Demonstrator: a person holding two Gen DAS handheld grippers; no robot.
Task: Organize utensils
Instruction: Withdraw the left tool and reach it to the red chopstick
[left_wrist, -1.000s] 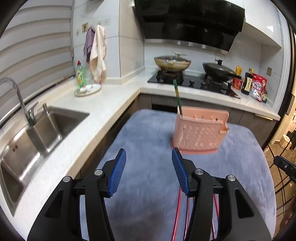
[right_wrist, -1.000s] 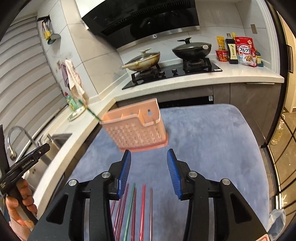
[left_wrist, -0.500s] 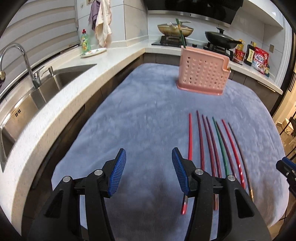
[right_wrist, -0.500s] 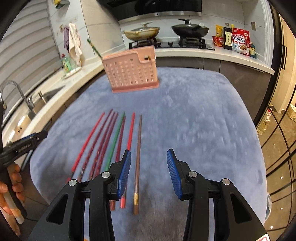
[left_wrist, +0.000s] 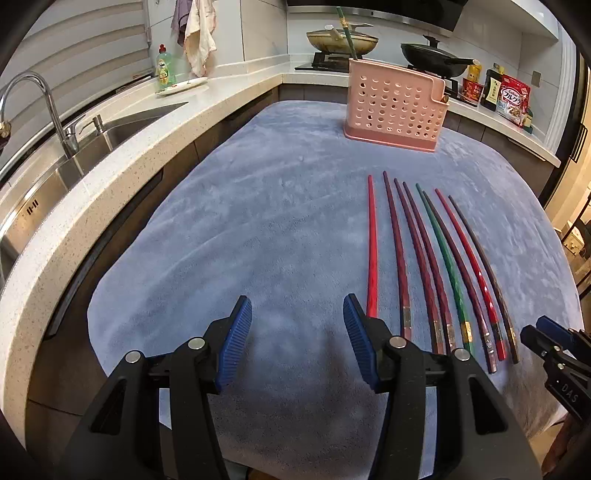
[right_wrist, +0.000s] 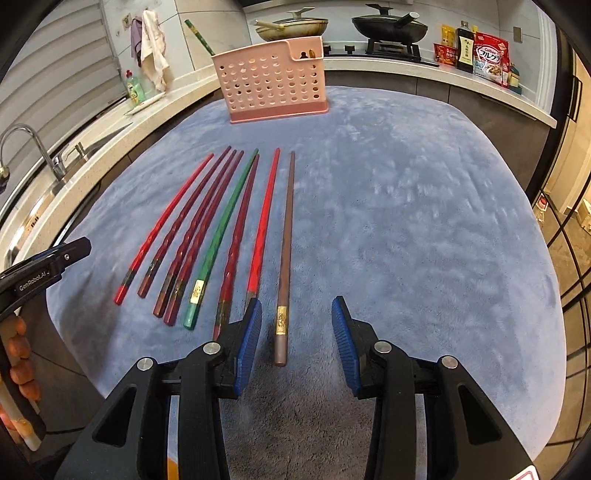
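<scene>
Several chopsticks lie side by side on the blue-grey cloth (left_wrist: 258, 221): red, dark red, one green chopstick (right_wrist: 225, 229) and one brown chopstick (right_wrist: 286, 240). A pink perforated holder (left_wrist: 395, 107) stands at the cloth's far end with a green chopstick (left_wrist: 347, 33) upright in it. My left gripper (left_wrist: 297, 321) is open over bare cloth, just left of the leftmost red chopstick (left_wrist: 372, 243). My right gripper (right_wrist: 295, 321) is open low over the cloth, and the brown chopstick's near end lies between its blue pads (right_wrist: 249, 339) without touching them.
A white counter with a steel sink (left_wrist: 92, 136) and tap runs along the left. Behind the holder are a stove with two pans (right_wrist: 388, 22), bottles and a cereal bag (right_wrist: 491, 59). A hand (right_wrist: 20, 354) holds the left gripper at the cloth's near left edge.
Both grippers came down and tilted toward the cloth. The chopstick row rose into full view and now lies close in front. The right gripper's pads now straddle the brown chopstick's end.
</scene>
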